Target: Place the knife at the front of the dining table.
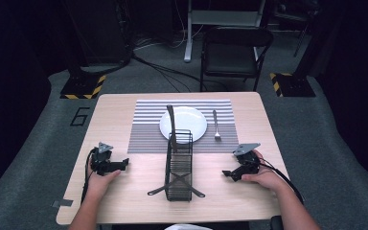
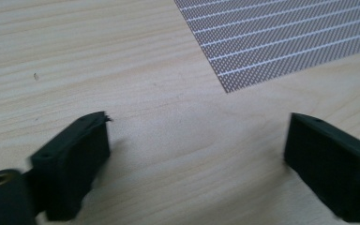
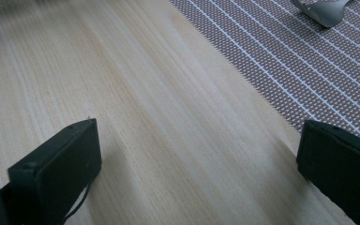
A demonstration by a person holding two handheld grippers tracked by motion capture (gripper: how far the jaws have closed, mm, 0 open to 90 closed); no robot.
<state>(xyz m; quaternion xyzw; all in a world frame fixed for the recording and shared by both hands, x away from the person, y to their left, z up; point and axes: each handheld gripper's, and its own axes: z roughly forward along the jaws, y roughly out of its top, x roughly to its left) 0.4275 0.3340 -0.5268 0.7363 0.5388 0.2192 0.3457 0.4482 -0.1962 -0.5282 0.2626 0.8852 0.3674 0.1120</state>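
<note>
A black wire cutlery rack point(image 1: 178, 165) stands in the middle of the wooden table point(image 1: 124, 191), with a dark utensil point(image 1: 171, 122) leaning out of its far end. Behind it a white plate point(image 1: 189, 120) lies on a striped grey placemat point(image 1: 146, 127), and a silver fork point(image 1: 216, 125) lies to the plate's right. My left gripper point(image 1: 120, 165) rests on the table left of the rack, open and holding nothing point(image 2: 197, 150). My right gripper point(image 1: 230, 175) rests right of the rack, open and holding nothing point(image 3: 199, 159). The fork's end point(image 3: 326, 11) shows on the placemat point(image 3: 300, 56).
A black folding chair point(image 1: 235, 50) stands beyond the table's far edge. Cables run across the grey floor, and yellow-black striped stand bases point(image 1: 84, 86) sit at either far corner. A corner of the placemat point(image 2: 272, 42) lies just ahead of the left gripper.
</note>
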